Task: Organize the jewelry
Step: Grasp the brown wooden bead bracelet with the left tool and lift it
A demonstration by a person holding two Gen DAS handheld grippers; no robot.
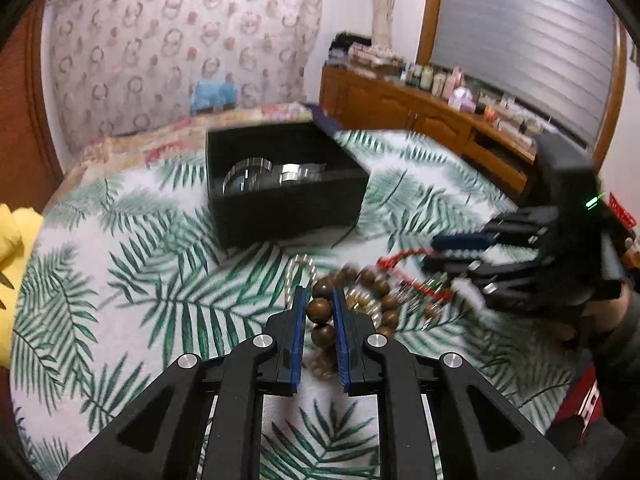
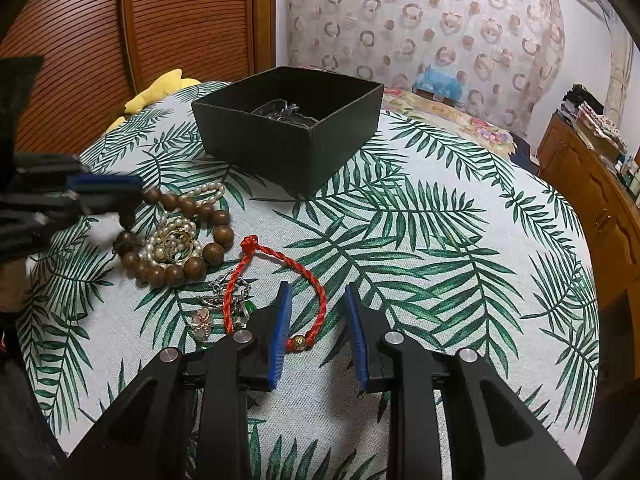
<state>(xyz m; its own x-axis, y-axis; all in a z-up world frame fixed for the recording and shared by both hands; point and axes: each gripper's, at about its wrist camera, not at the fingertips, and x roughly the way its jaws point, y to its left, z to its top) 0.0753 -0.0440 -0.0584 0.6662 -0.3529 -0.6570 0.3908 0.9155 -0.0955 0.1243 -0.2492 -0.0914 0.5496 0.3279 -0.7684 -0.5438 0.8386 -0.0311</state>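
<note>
A: On the leaf-print cloth [image 2: 420,240], where is the jewelry?
B: In a heap at the near left, in front of the black box [image 2: 288,128]. The left gripper [image 1: 320,300] is clenched on the wooden bead bracelet [image 1: 322,310], one bead pinched between its blue pads.
A: And the right gripper [image 2: 316,300]?
B: Released, jaws apart above the red cord bracelet [image 2: 276,280], not touching it. A pearl strand [image 2: 176,240] lies inside the bead ring.
</note>
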